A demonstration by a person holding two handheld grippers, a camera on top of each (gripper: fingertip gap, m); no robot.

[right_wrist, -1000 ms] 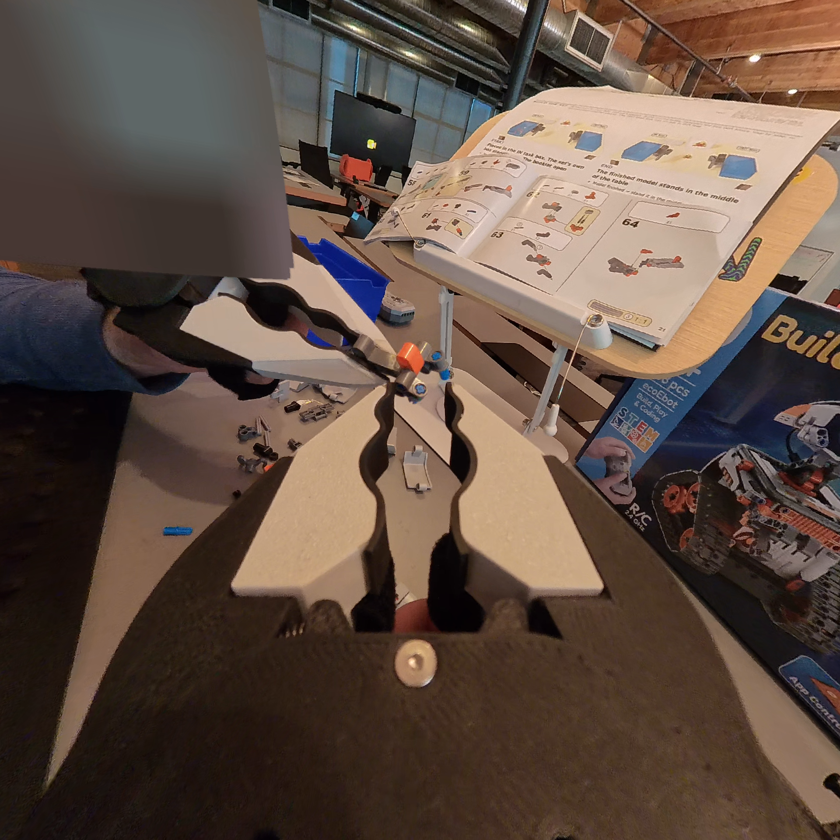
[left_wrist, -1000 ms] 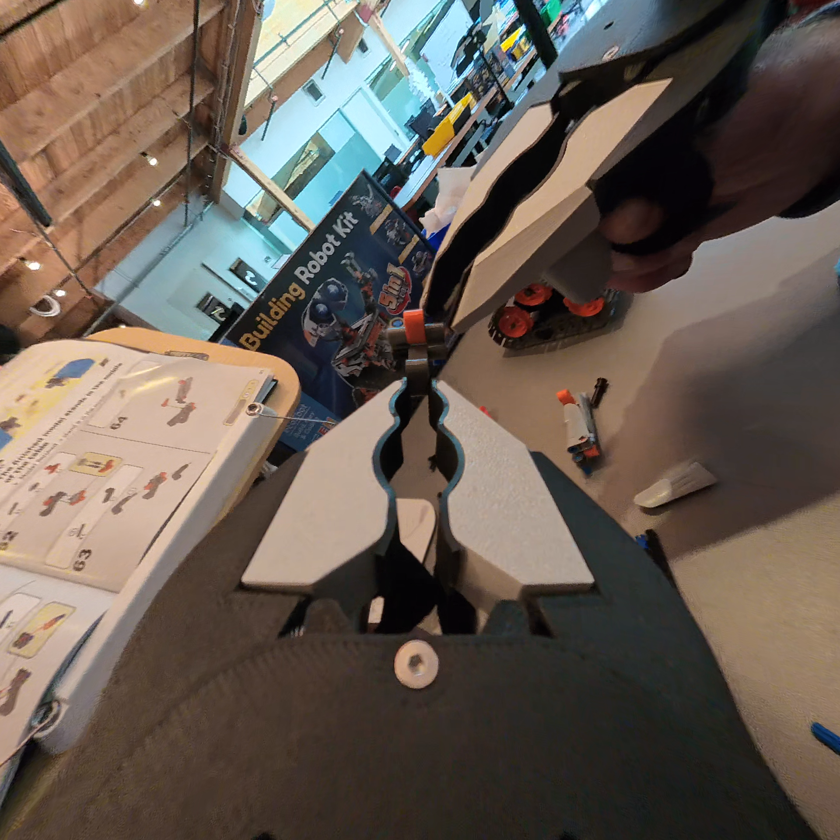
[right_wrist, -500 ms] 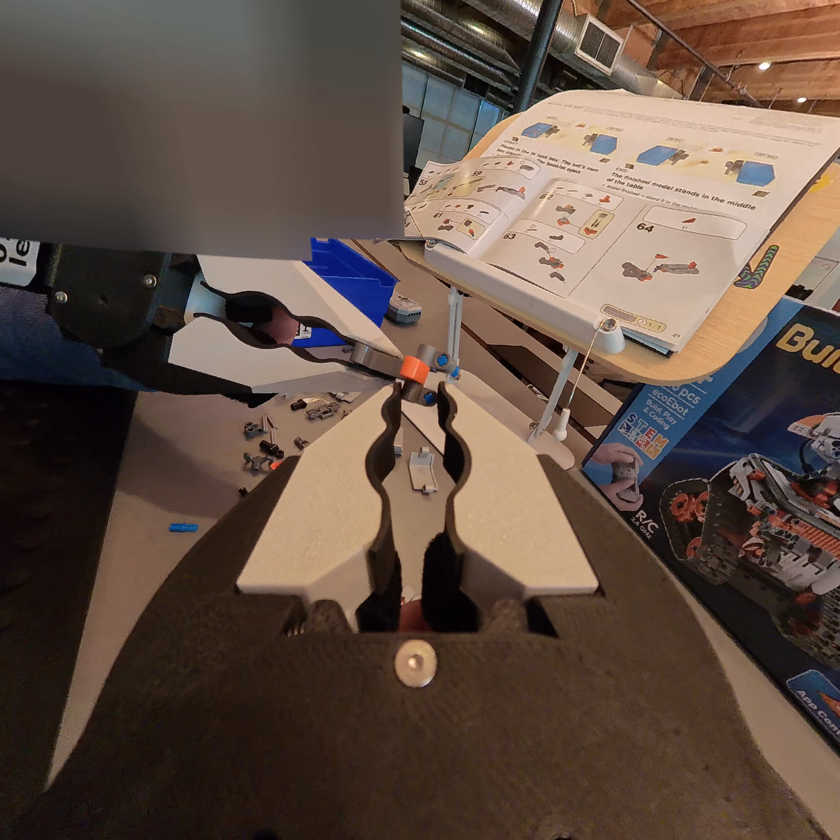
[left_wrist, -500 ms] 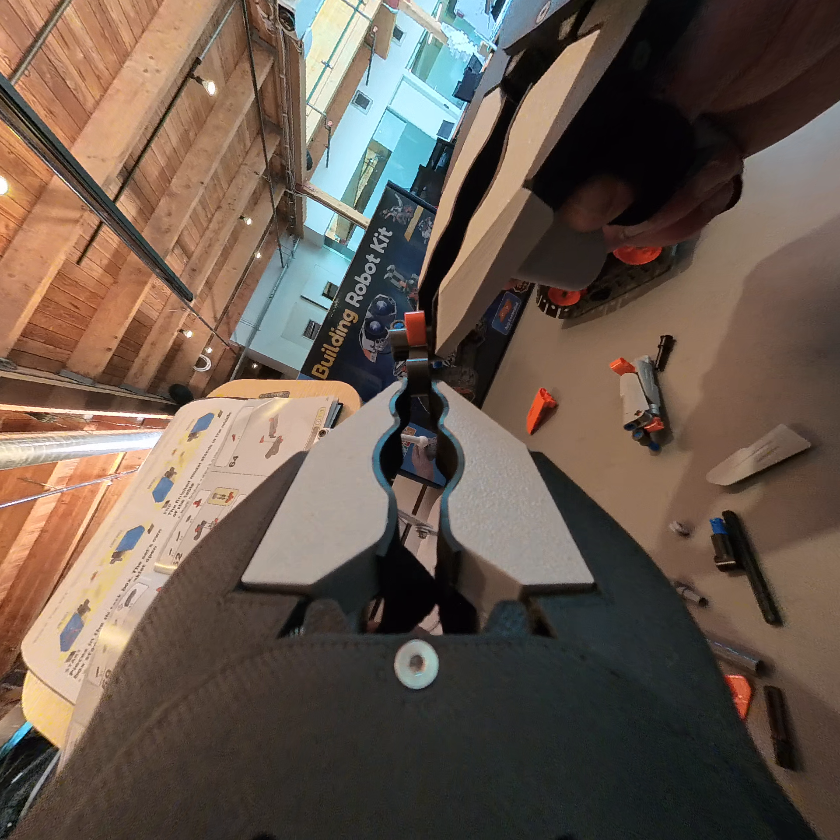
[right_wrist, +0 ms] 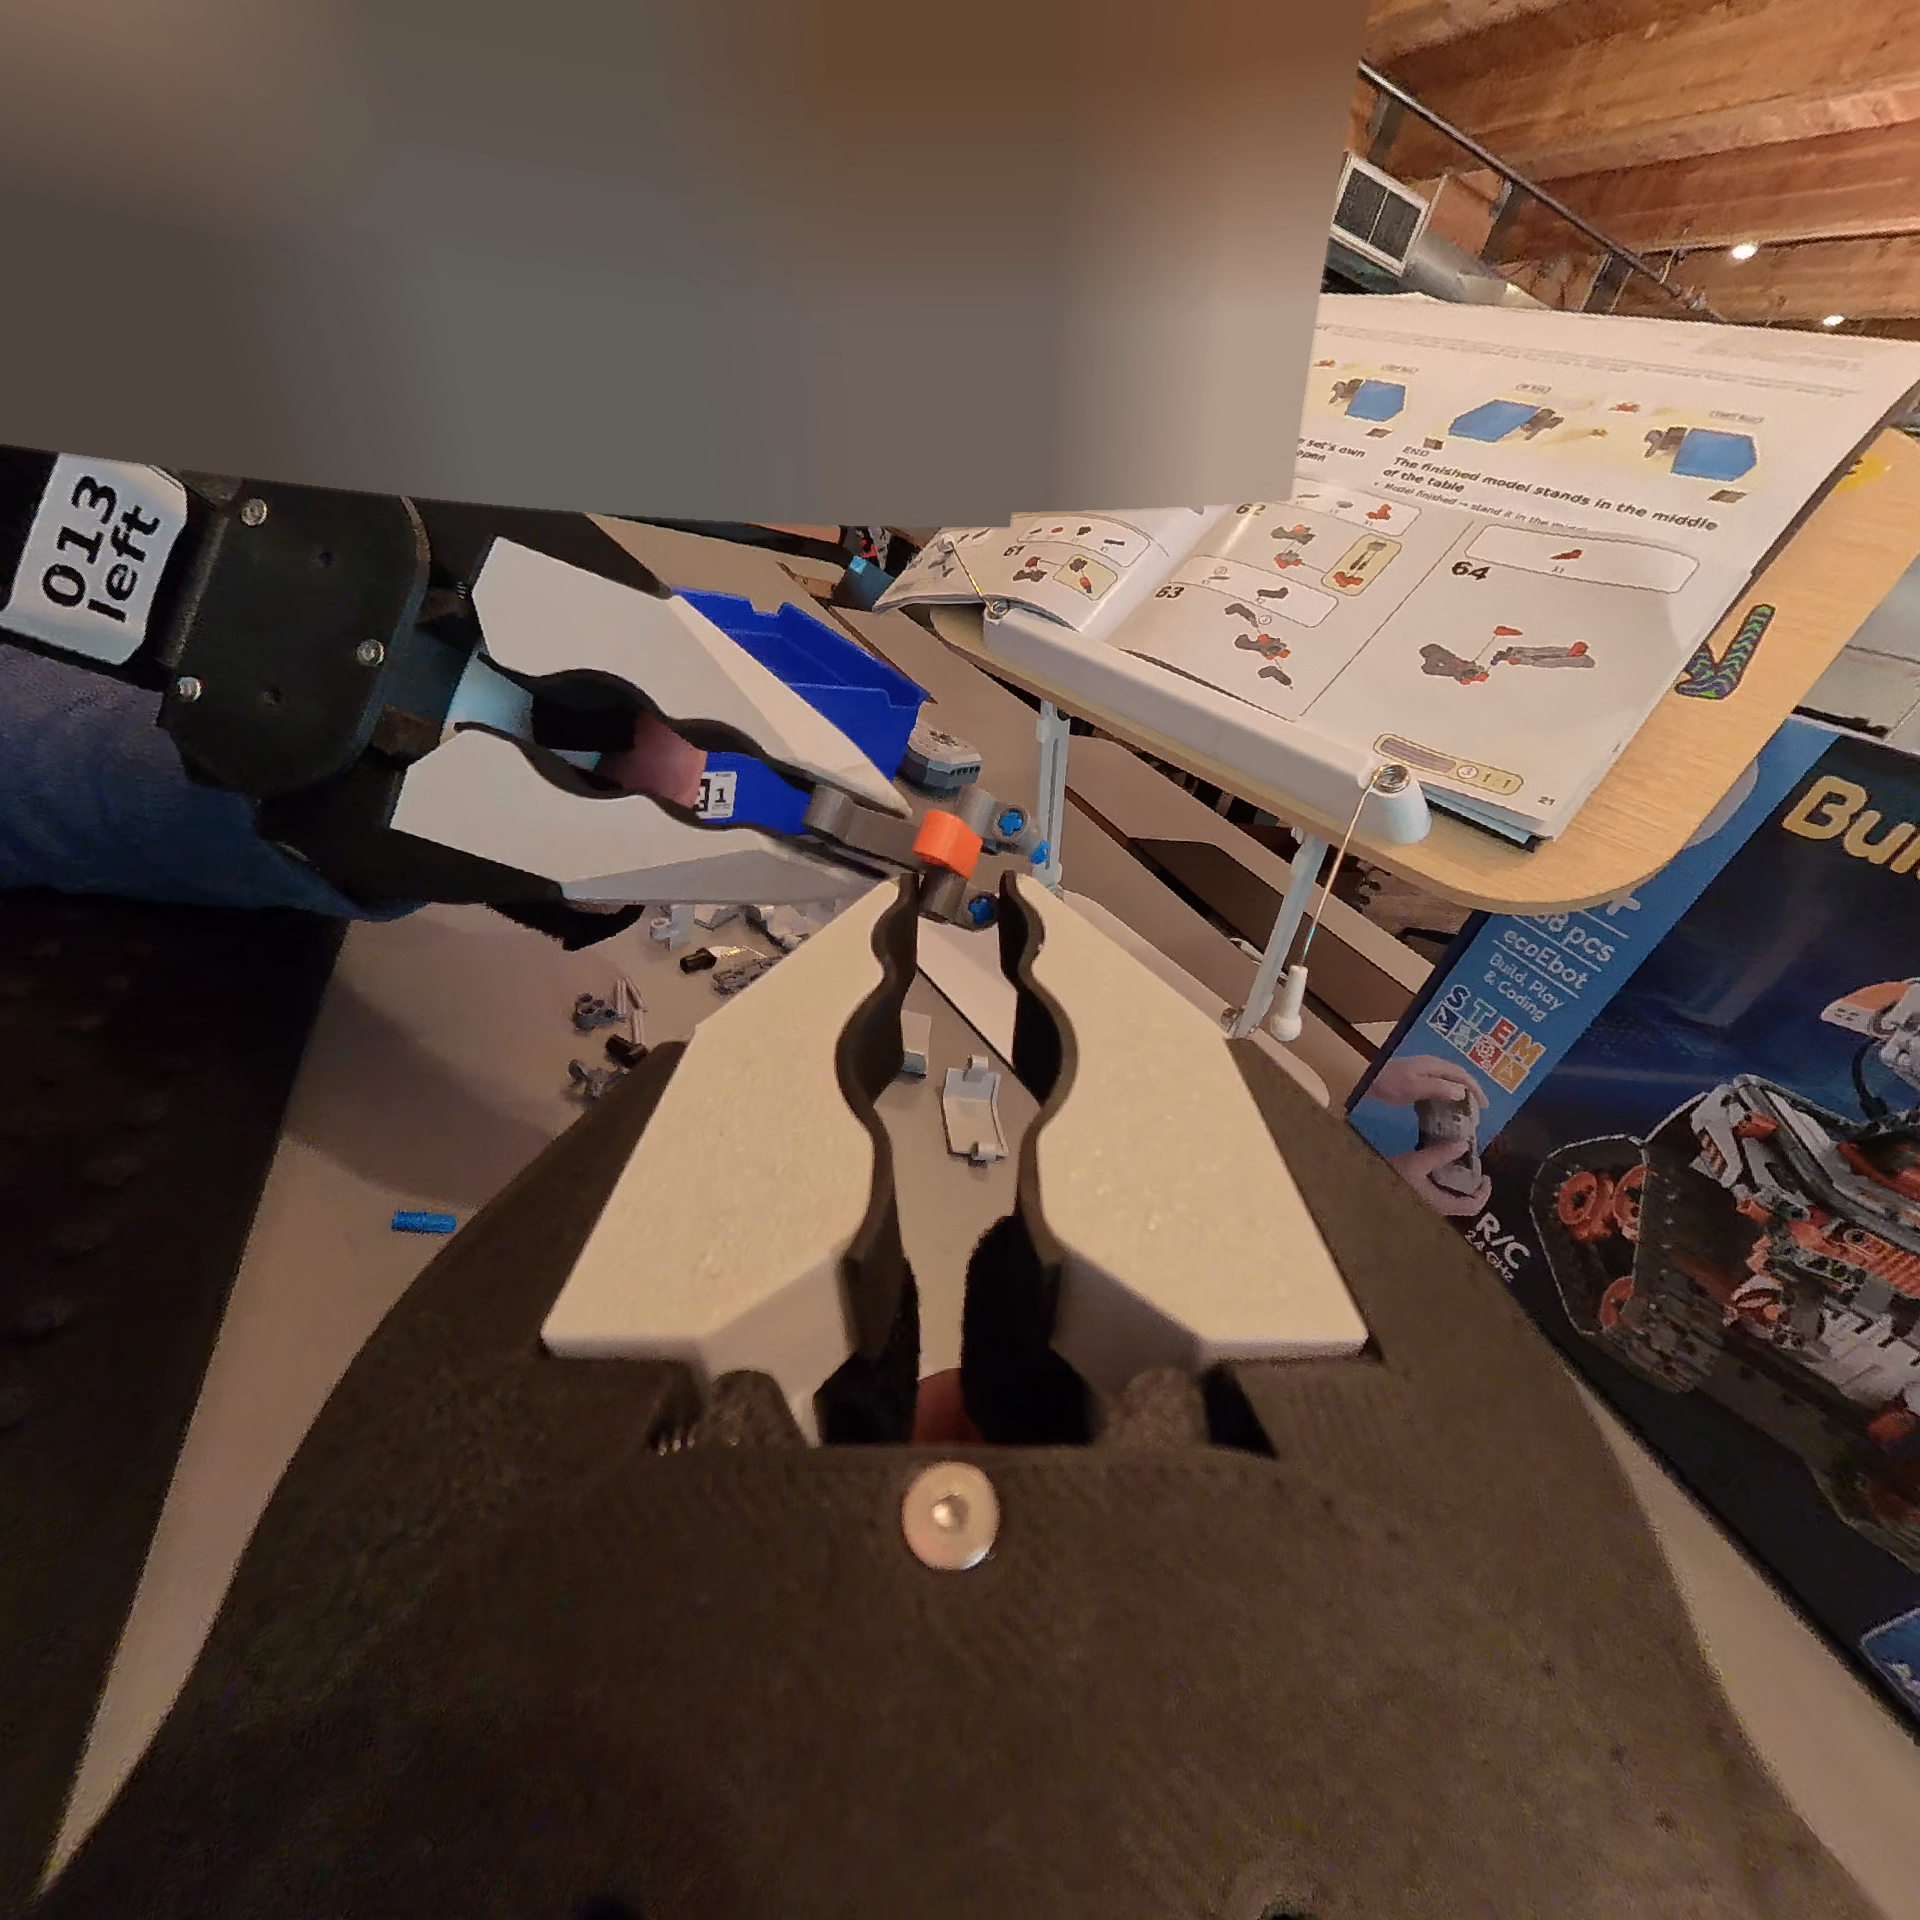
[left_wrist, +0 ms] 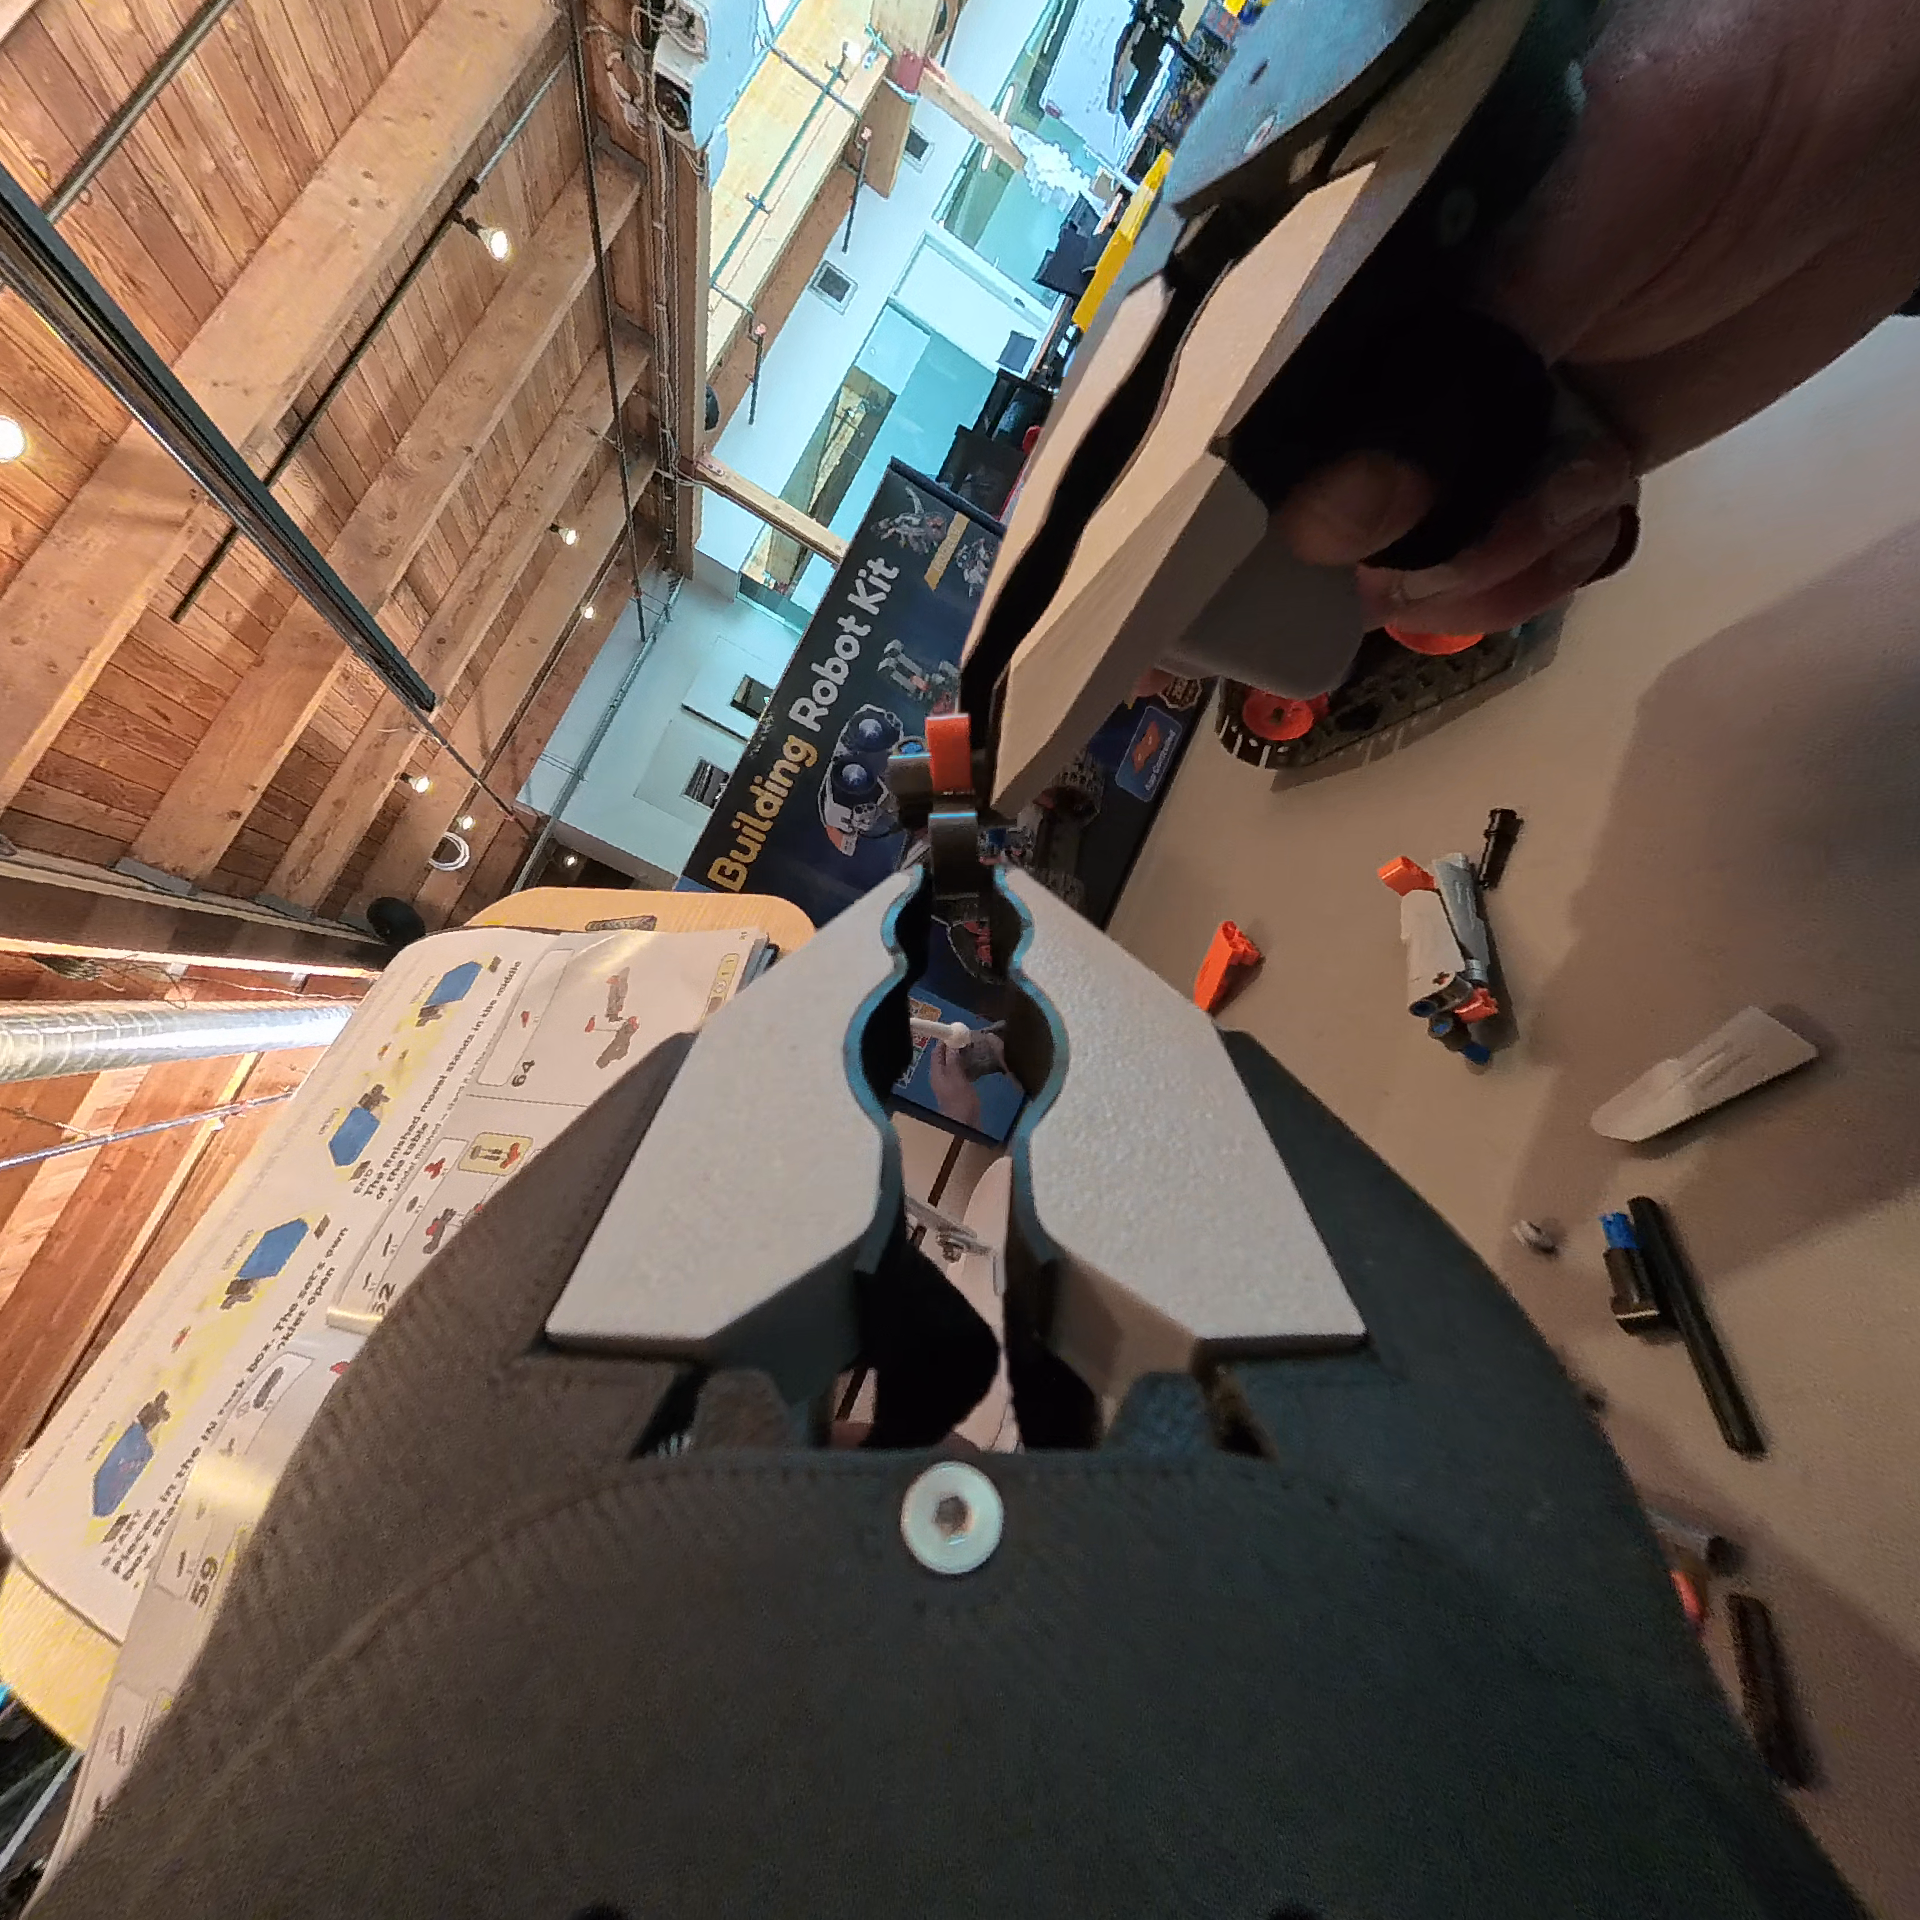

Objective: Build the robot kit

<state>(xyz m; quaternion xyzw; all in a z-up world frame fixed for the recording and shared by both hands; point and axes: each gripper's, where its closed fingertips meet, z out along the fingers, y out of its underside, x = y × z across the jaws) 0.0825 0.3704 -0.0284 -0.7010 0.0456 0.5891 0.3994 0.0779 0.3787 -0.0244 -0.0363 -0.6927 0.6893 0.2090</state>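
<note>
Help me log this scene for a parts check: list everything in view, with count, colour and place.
table: one, grey, underneath everything
small assembly: one, grey with orange collar and blue pins, pinched from two sides above the table
instruction booklet: one, white, open on the stand
stand: one, light wood, behind the assembly
kit box: one, dark blue, upright beside the stand
bin: one, blue, far side of the table
tracked chassis: one, black with orange wheels, on the table
loose parts: many, grey, black, orange, blue, scattered on the table
left gripper: one, white fingers, shut on the assembly
right gripper: one, white fingers, shut on the assembly
</note>
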